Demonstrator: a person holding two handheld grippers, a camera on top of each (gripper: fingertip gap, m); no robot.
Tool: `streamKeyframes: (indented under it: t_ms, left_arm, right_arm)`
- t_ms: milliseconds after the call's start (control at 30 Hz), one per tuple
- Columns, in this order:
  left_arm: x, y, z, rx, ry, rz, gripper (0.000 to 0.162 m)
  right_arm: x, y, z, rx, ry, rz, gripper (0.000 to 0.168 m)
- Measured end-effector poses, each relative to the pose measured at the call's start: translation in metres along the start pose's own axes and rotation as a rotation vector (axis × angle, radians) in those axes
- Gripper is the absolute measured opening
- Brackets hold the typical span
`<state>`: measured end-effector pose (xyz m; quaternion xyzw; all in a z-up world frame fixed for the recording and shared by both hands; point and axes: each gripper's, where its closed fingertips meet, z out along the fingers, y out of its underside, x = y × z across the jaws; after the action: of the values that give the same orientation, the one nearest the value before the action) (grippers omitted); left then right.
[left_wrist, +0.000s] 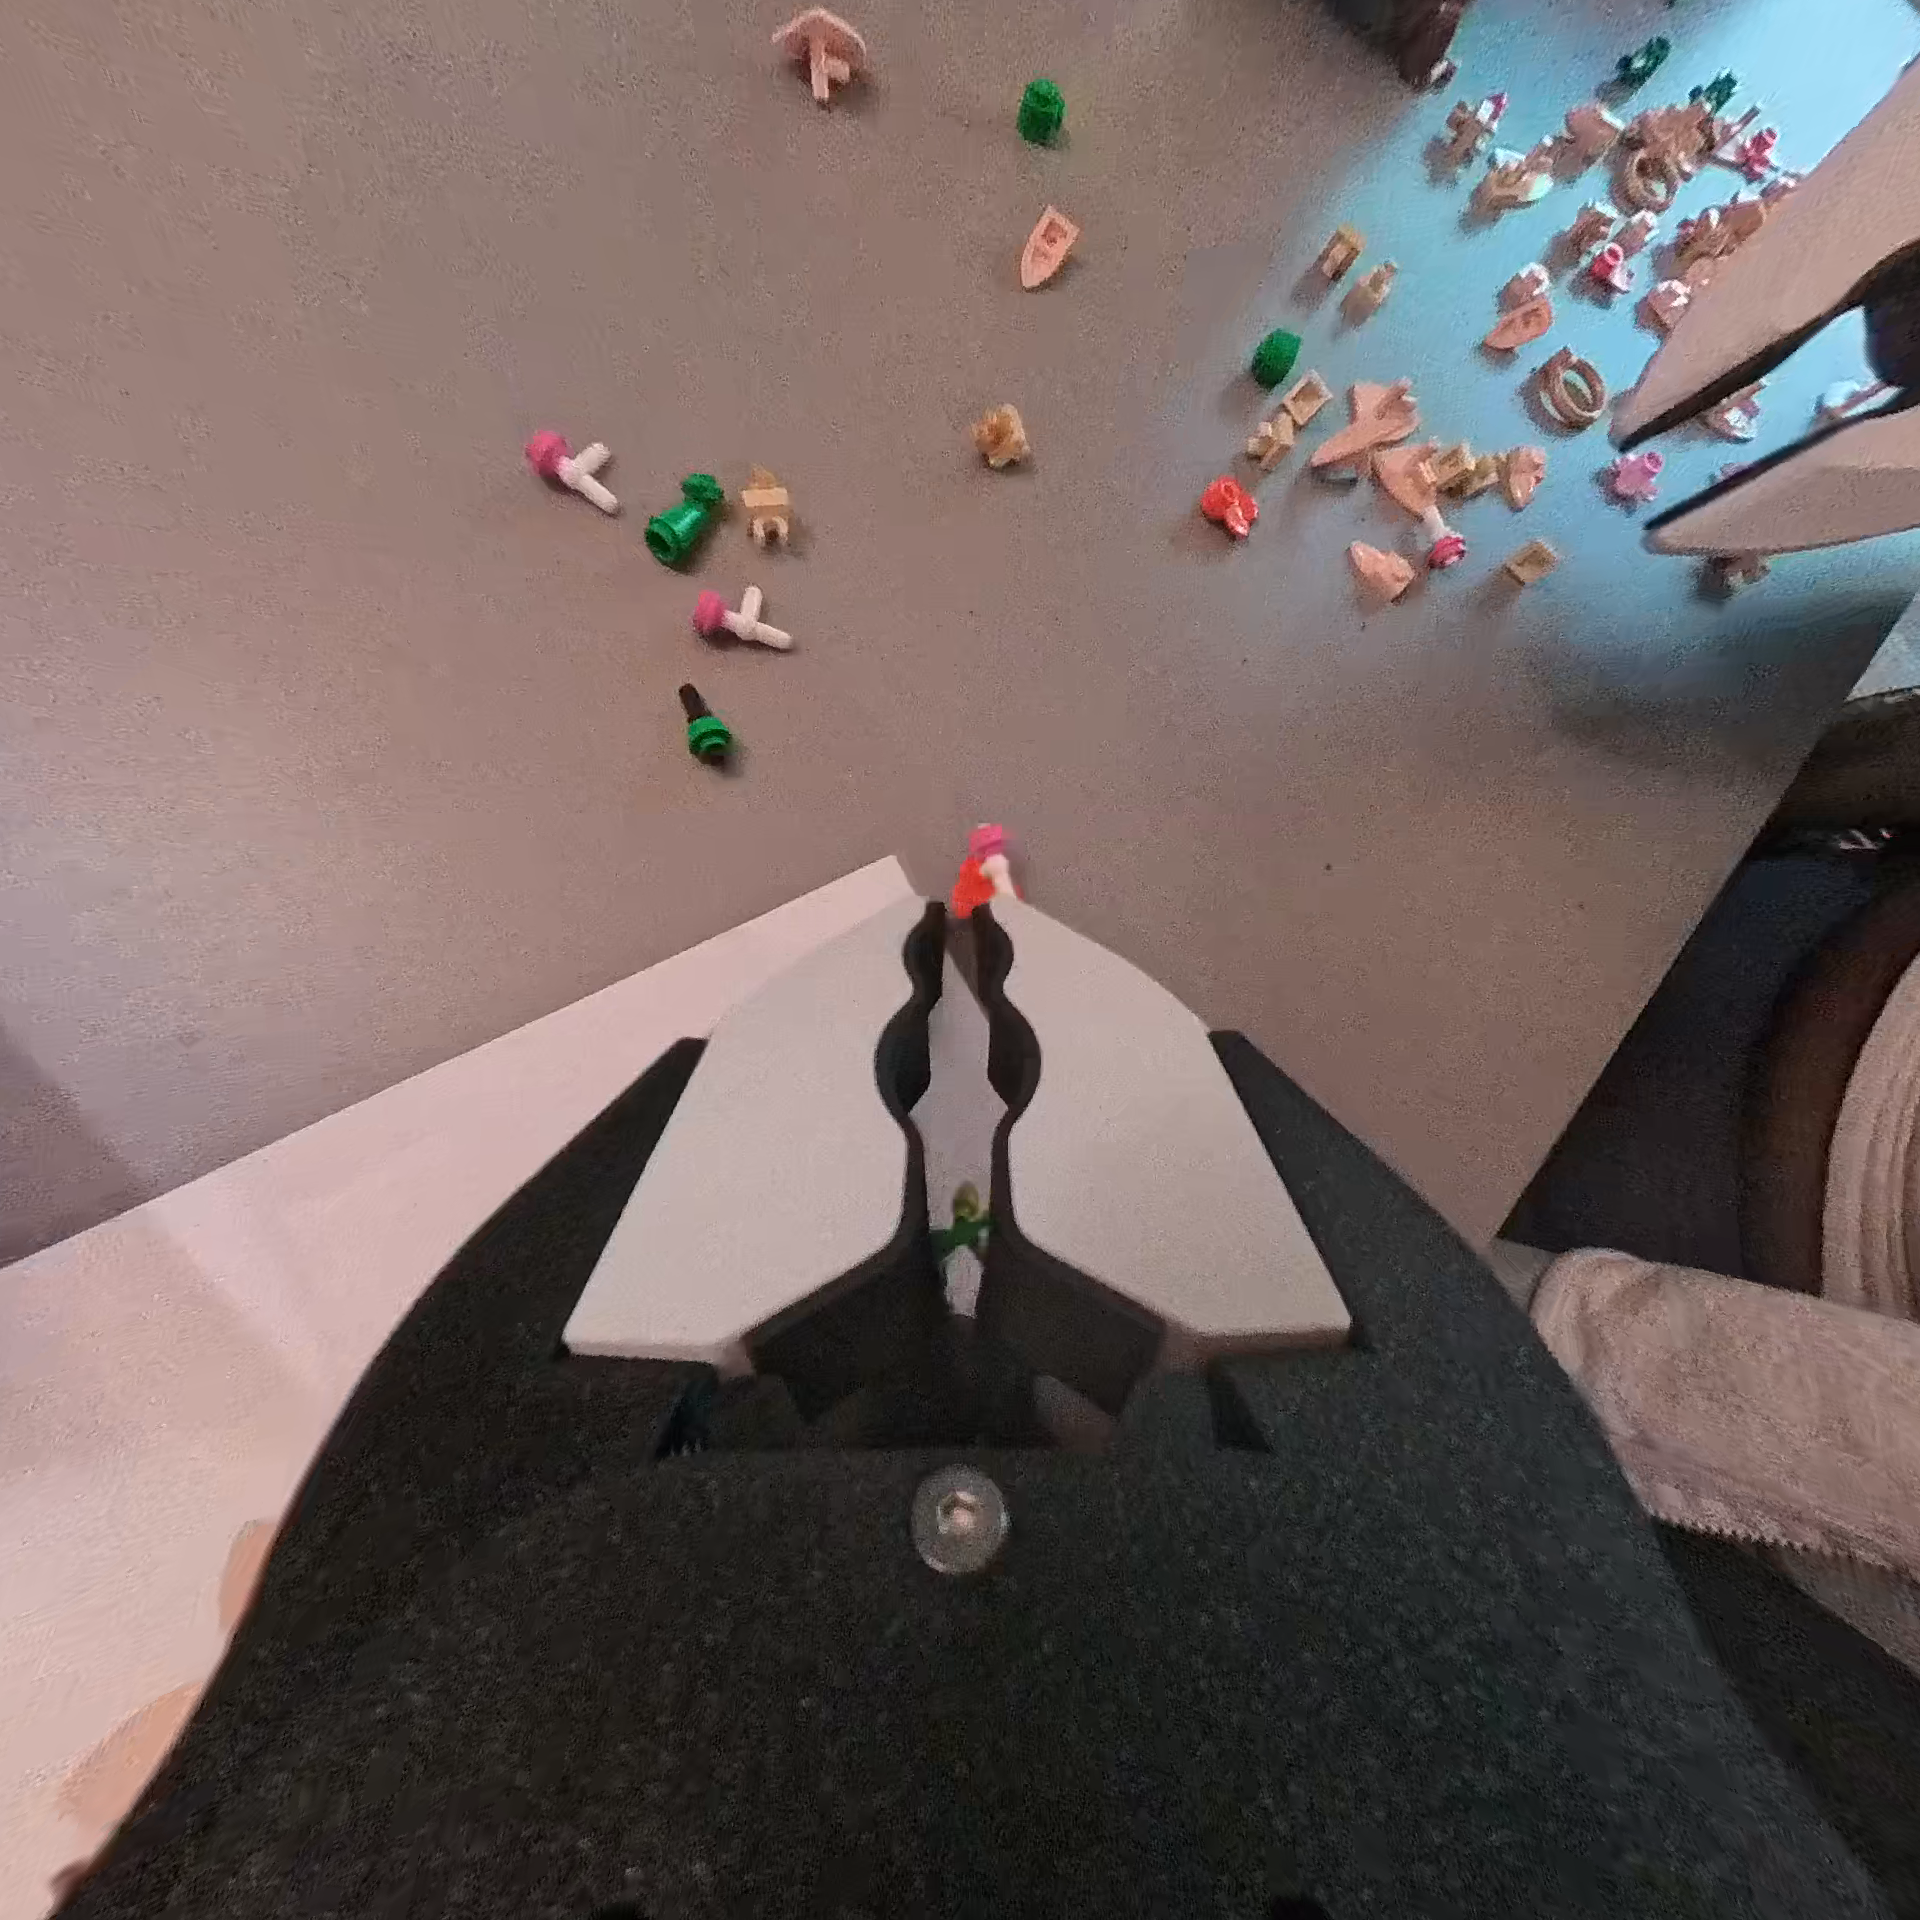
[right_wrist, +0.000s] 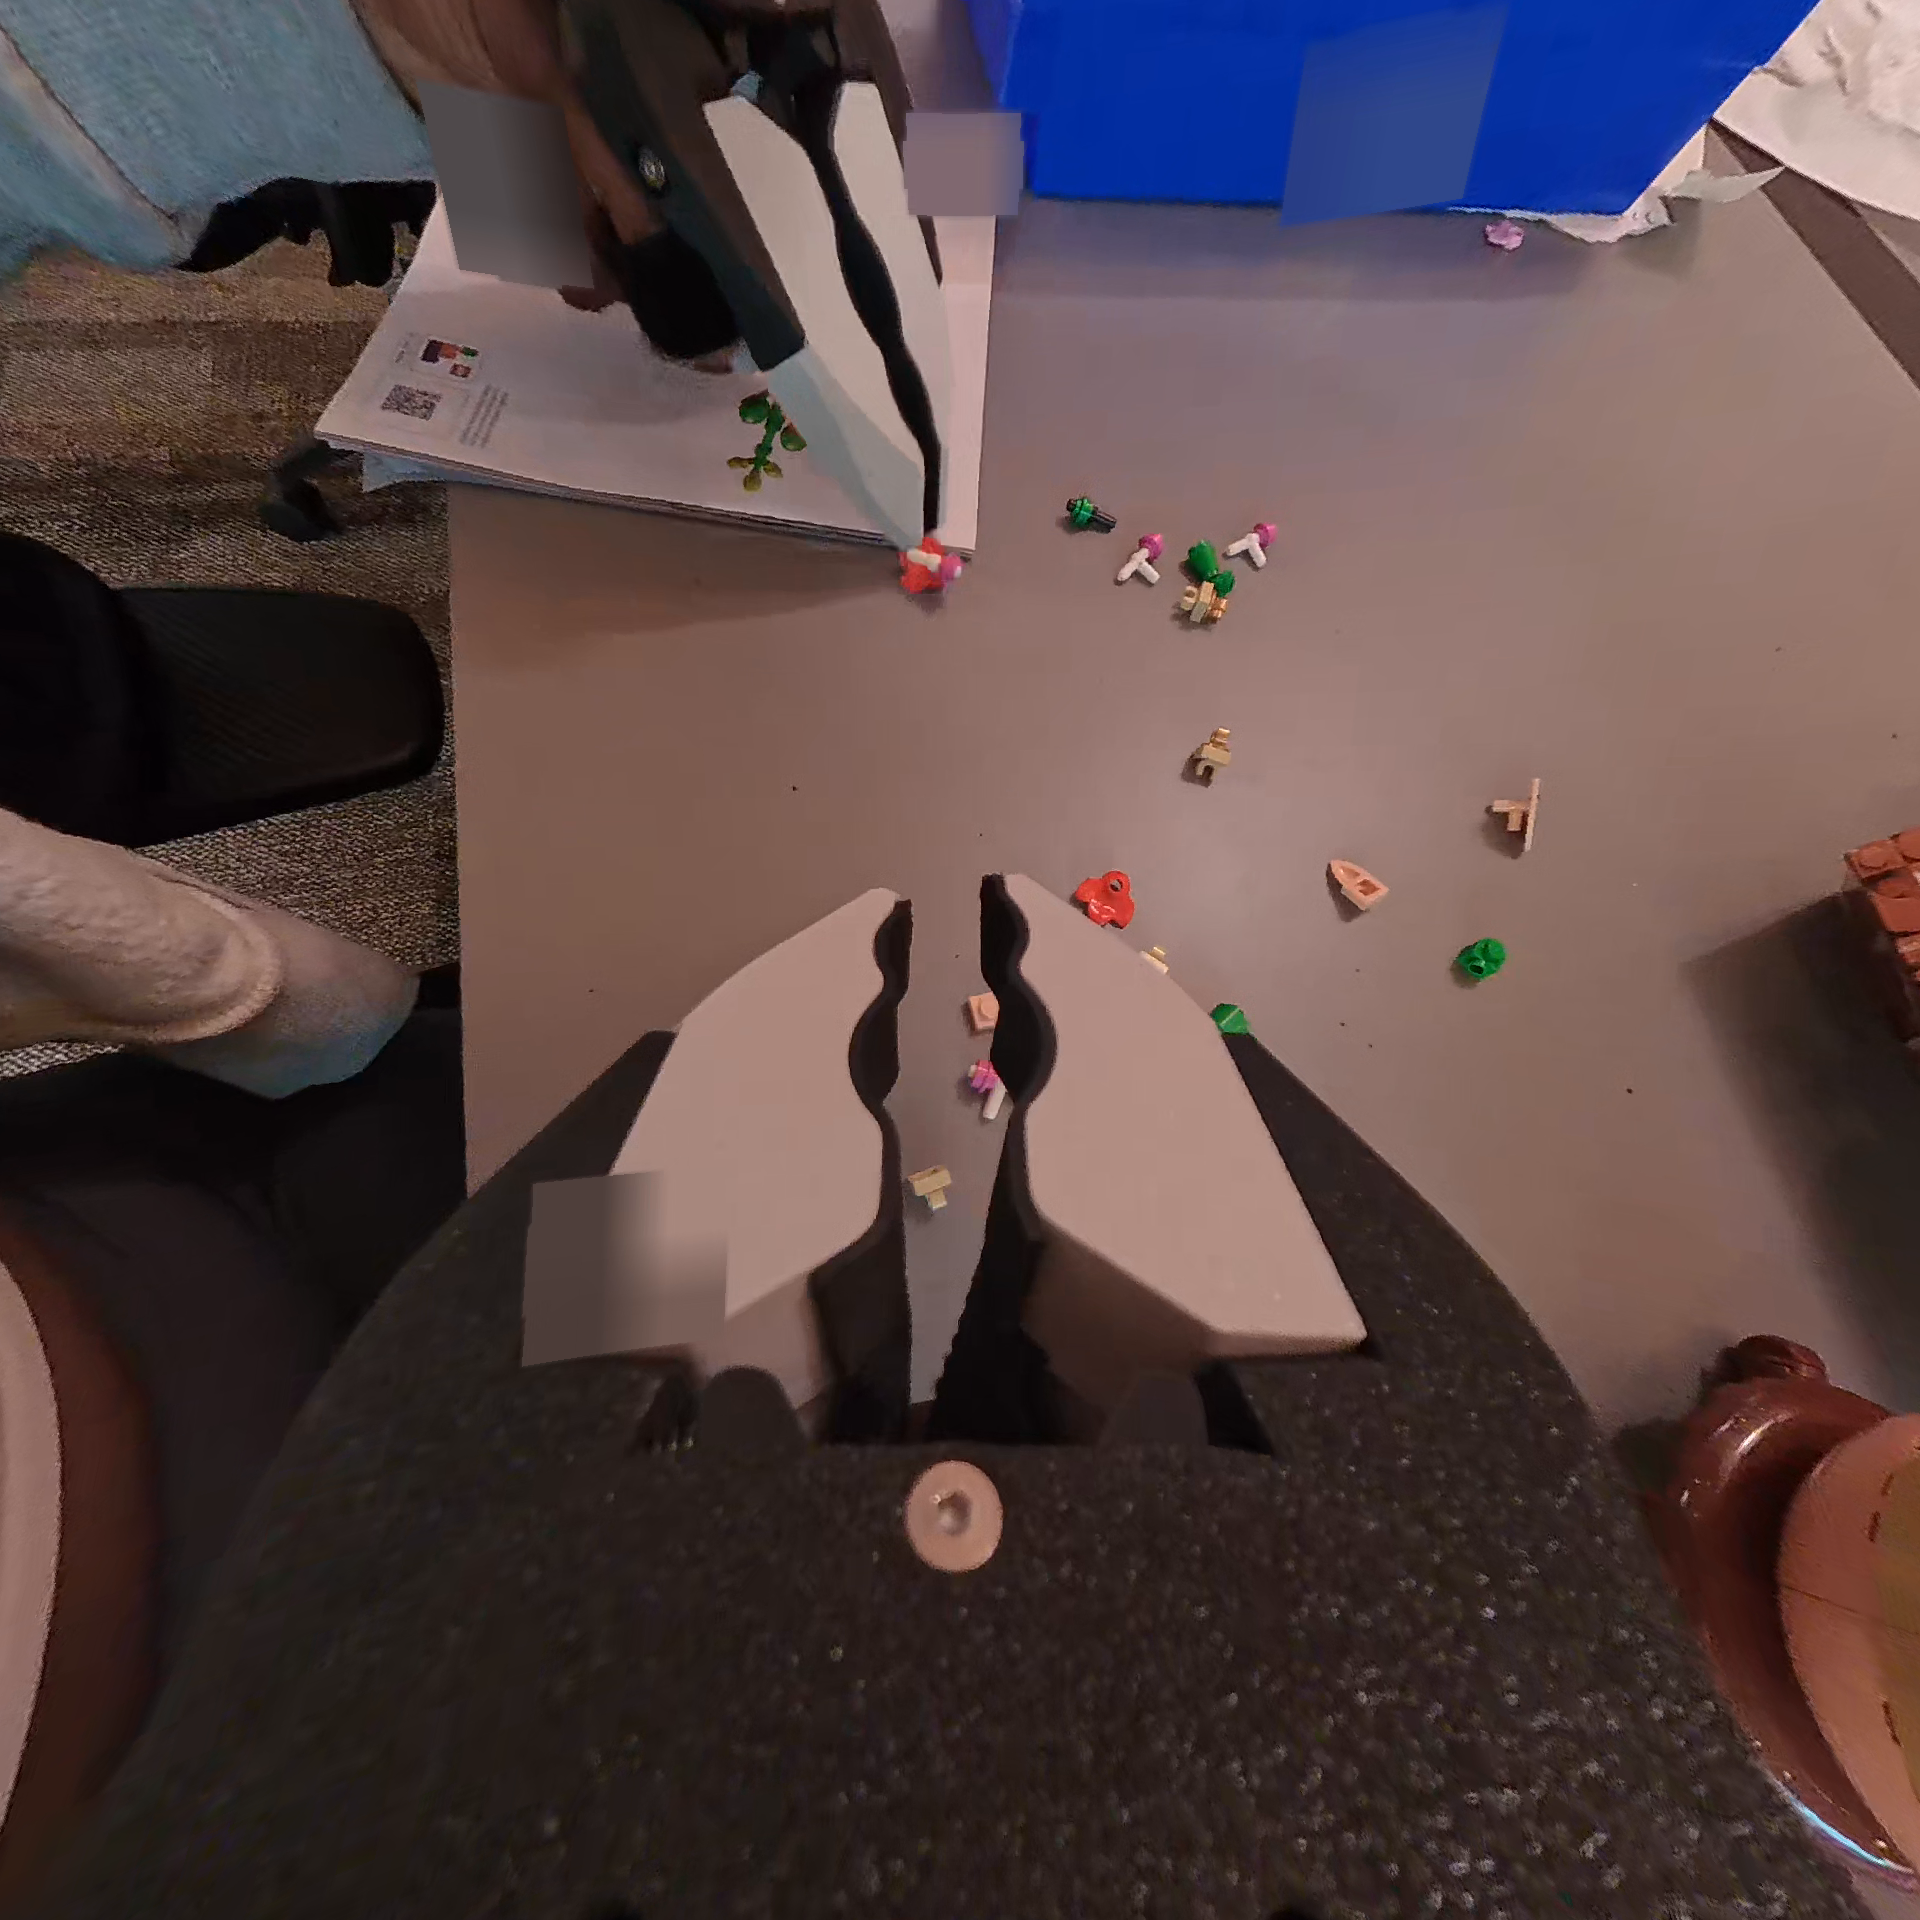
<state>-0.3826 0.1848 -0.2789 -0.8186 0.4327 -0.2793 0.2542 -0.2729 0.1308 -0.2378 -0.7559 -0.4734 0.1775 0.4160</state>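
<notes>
Left wrist view | left gripper (left_wrist: 961, 914) pinches red-pink-white piece (left_wrist: 982, 871) | grey table (left_wrist: 312, 520)

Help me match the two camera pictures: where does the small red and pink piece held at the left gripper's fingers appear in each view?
Left wrist view: the red and pink piece sits just above centre, pinched at the tips of the left gripper.
Right wrist view: upper middle, at the far gripper's tips, by the white booklet's corner.
Shared landmark: the green piece with a black peg.

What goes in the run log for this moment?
left gripper: shut on red-pink piece | right gripper: open, empty, near red piece
</notes>
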Motion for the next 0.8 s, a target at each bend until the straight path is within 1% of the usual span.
streamKeyframes:
  t_ms: [100,200,333,400,433,500,567,600,700,800]
  left_arm:
    - [0.008,0.0,0.007,0.006,0.051,-0.008,0.001]
    - [0.015,-0.005,0.012,0.05,0.083,-0.006,0.0]
    - [0.016,-0.015,0.009,0.118,0.031,0.021,0.0]
    - [0.01,-0.014,0.005,0.091,-0.046,0.038,0.0]
    - [0.005,-0.012,0.003,0.068,-0.094,0.063,0.0]
    - [0.005,-0.009,0.001,0.026,-0.125,0.142,0.007]
    - [0.012,-0.008,0.001,0.002,-0.109,0.257,0.022]
    - [0.012,-0.009,0.002,-0.005,-0.119,0.301,0.025]
    - [0.012,-0.01,0.008,-0.056,-0.099,0.371,0.025]
    - [0.006,-0.015,0.01,-0.062,-0.094,0.52,0.021]
  right_arm:
    - [-0.001,0.0,0.001,0.012,-0.012,-0.002,0.013]
    - [-0.004,0.003,0.004,0.013,-0.031,0.008,0.013]
    - [-0.006,0.004,0.003,0.036,-0.058,0.046,0.013]
    - [-0.004,0.004,0.001,0.041,-0.055,0.052,0.013]
    - [-0.003,0.004,0.0,0.043,-0.051,0.051,0.013]
    - [-0.002,0.004,-0.002,0.046,-0.049,0.049,0.013]
    - [-0.003,0.006,-0.003,0.045,-0.049,0.049,0.013]
    - [-0.003,0.007,-0.002,0.044,-0.05,0.051,0.013]
    - [-0.005,0.009,-0.004,0.04,-0.053,0.051,0.013]
    - [-0.004,0.01,-0.006,0.038,-0.05,0.046,0.013]
